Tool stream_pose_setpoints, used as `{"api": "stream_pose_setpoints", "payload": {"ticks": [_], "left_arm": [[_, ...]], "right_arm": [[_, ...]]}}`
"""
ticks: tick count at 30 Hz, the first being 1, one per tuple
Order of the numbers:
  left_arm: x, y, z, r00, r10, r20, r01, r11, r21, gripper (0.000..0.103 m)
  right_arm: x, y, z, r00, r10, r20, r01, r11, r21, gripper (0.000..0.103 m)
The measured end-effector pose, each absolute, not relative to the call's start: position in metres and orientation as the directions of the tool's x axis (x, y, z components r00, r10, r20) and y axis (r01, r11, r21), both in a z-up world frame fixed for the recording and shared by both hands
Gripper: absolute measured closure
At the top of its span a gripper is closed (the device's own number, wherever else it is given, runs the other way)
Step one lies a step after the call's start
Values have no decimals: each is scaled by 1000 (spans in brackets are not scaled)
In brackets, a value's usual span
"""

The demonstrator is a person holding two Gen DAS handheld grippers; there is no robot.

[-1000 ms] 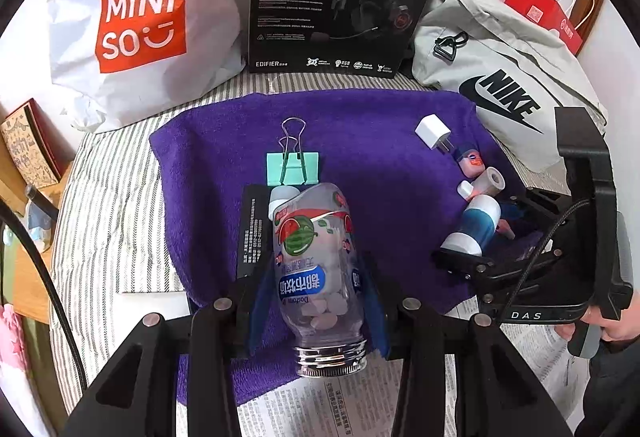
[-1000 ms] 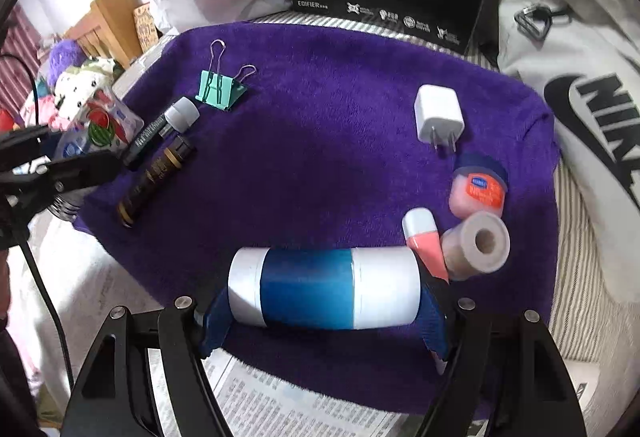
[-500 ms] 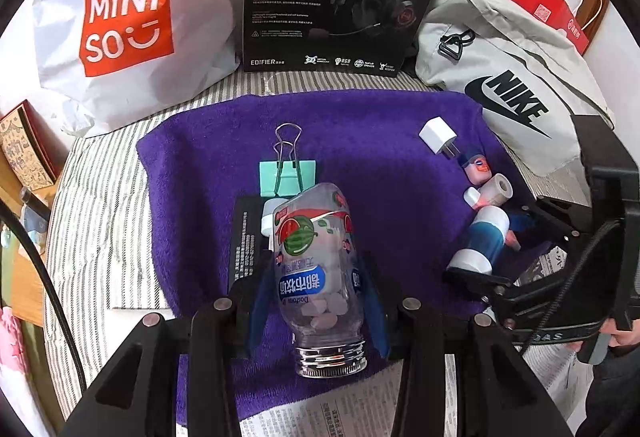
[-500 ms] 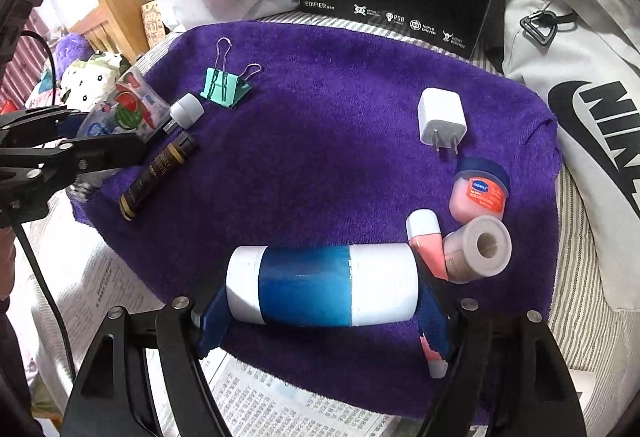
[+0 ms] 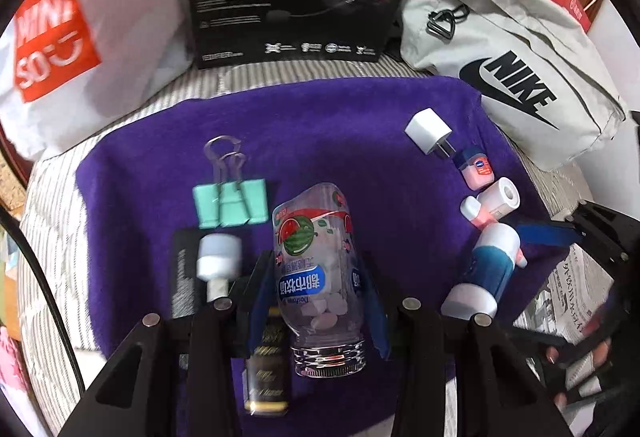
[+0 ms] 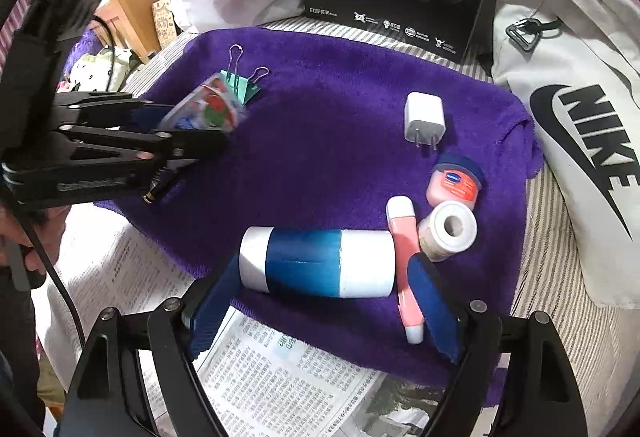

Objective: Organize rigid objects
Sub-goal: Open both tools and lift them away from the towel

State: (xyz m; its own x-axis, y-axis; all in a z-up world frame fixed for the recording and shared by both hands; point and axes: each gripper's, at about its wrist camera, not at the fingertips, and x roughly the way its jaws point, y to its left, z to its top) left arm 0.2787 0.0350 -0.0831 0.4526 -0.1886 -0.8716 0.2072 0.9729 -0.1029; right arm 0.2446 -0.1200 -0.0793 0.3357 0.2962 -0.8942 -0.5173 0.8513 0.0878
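left wrist view:
left gripper: seen closed on the candy bottle, a blue pad pressed against each side.
candy bottle: a clear bottle with a watermelon label and white tablets, held with its ribbed cap toward the camera, above the purple towel.
binder clip: a mint clip lying flat on the towel, just beyond and left of the bottle.
tubes: a white-capped tube and a dark gold-lettered tube are seen by the left finger, partly hidden.
right edge of towel: a white charger, a pink jar, a tape roll and a blue-and-white cylinder are grouped close together.

right wrist view:
right gripper: its fingers are spread apart, flanking the blue-and-white cylinder; whether the pads touch its ends cannot be told.
blue-and-white cylinder: lying crosswise on the near edge of the towel.
pink tube: laid beside the cylinder's right end, with the tape roll and pink jar just behind.
charger: resting on the towel, prongs toward the camera.
left gripper: seen at left, carrying the candy bottle in front of the binder clip.
surroundings: newspaper under the towel's near edge, a nike bag at right.
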Motion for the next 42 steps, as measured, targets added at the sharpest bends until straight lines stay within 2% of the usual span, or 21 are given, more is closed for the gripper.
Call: {"api": "stream_pose_setpoints", "payload": {"ticks": [14, 18, 21, 23, 26, 29, 31, 34, 37, 39, 42], "left_arm": [[286, 15, -95, 469, -127, -874, 235, 972, -15, 63], [280, 16, -94, 458, -153, -876, 227, 973, -51, 50], [275, 15, -95, 462, -146, -875, 218, 975, -48, 48], [270, 14, -95, 455, -139, -880, 212, 976, -45, 43], [262, 15, -90, 462, -119, -879, 176, 984, -41, 42], [250, 18, -78, 475, -127, -871, 154, 986, -60, 40], [237, 17, -67, 489, -123, -863, 152, 987, -55, 25], [213, 12, -46, 530, -107, -841, 165, 986, -22, 15], [183, 5, -22, 571, -98, -815, 164, 986, -4, 4], [163, 2, -9, 590, -90, -802, 154, 988, 2, 0], [138, 1, 9, 608, -72, -791, 121, 993, 3, 0]], "right_arm": [[224, -158, -68, 363, 293, -884, -467, 879, 100, 19], [216, -169, -67, 374, 282, -883, -445, 891, 96, 19], [207, -177, -65, 371, 281, -885, -438, 894, 100, 19], [201, -182, -64, 373, 281, -884, -429, 897, 104, 19], [189, -191, -60, 388, 256, -885, -405, 910, 86, 19], [177, -201, -53, 406, 249, -879, -377, 922, 86, 14], [169, -207, -47, 421, 246, -873, -356, 930, 91, 10], [158, -212, -36, 443, 250, -861, -334, 937, 100, 8], [148, -215, -26, 469, 257, -845, -306, 945, 117, 0], [141, -216, -20, 484, 256, -837, -284, 951, 126, 0], [132, -213, -13, 505, 236, -830, -258, 959, 115, 0]]}}
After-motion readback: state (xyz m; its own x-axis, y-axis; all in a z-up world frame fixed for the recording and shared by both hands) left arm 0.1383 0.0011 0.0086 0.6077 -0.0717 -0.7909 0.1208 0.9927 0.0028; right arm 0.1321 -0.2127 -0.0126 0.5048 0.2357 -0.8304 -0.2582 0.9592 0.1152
